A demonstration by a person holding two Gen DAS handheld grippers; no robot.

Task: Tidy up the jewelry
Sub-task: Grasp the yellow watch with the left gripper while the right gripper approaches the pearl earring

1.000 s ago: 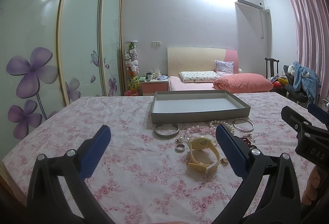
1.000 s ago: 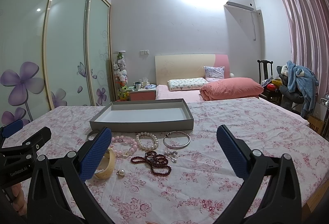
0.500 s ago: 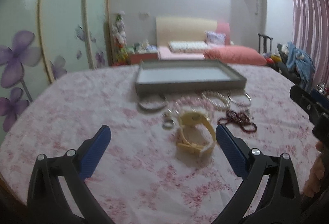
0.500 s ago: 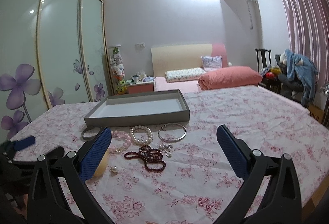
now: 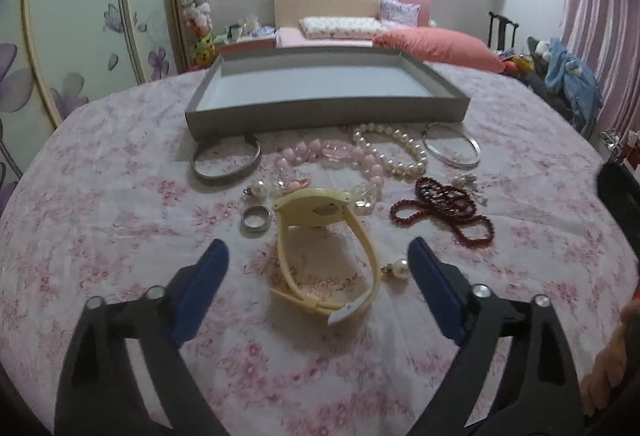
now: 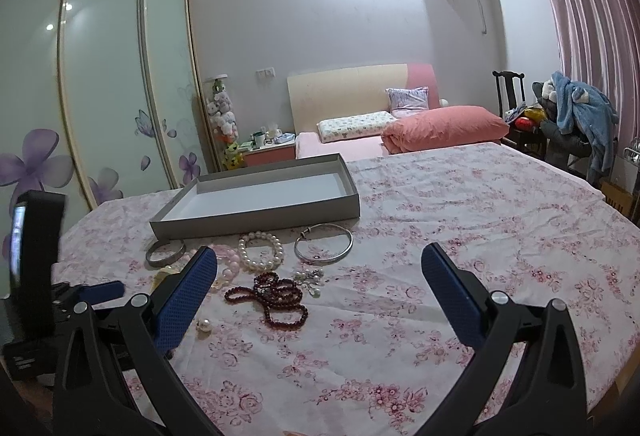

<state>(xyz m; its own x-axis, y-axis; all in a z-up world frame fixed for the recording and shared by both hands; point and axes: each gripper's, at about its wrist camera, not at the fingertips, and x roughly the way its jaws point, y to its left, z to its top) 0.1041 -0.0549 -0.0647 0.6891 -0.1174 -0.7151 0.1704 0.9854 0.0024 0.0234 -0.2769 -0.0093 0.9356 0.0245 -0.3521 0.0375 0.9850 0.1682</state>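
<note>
A cream wristwatch (image 5: 316,210) lies on the flowered cloth, its strap looped toward me. My left gripper (image 5: 320,264) points down at it with its jaws closing; the strap sits between the blue pads (image 5: 208,276), which do not touch it. Around the watch lie a silver ring (image 5: 256,222), a pearl pendant (image 5: 400,268), dark red beads (image 5: 444,208), a pearl bracelet (image 5: 392,152), pink beads (image 5: 340,156), a grey band (image 5: 226,160) and a silver bangle (image 5: 451,150). The grey tray (image 5: 320,108) behind them holds nothing. My right gripper (image 6: 320,268) hovers open above the red beads (image 6: 276,296).
The table's cloth (image 6: 480,236) stretches bare to the right of the jewelry. A bed with a pink duvet (image 6: 444,128), a wardrobe with flowered glass doors (image 6: 100,96) and a chair piled with clothes (image 6: 576,116) stand beyond the table. A hand (image 5: 612,356) shows at the right edge.
The left gripper has come forward and tipped down over the watch, and its jaws have narrowed. The right gripper has drifted a little and stayed open.
</note>
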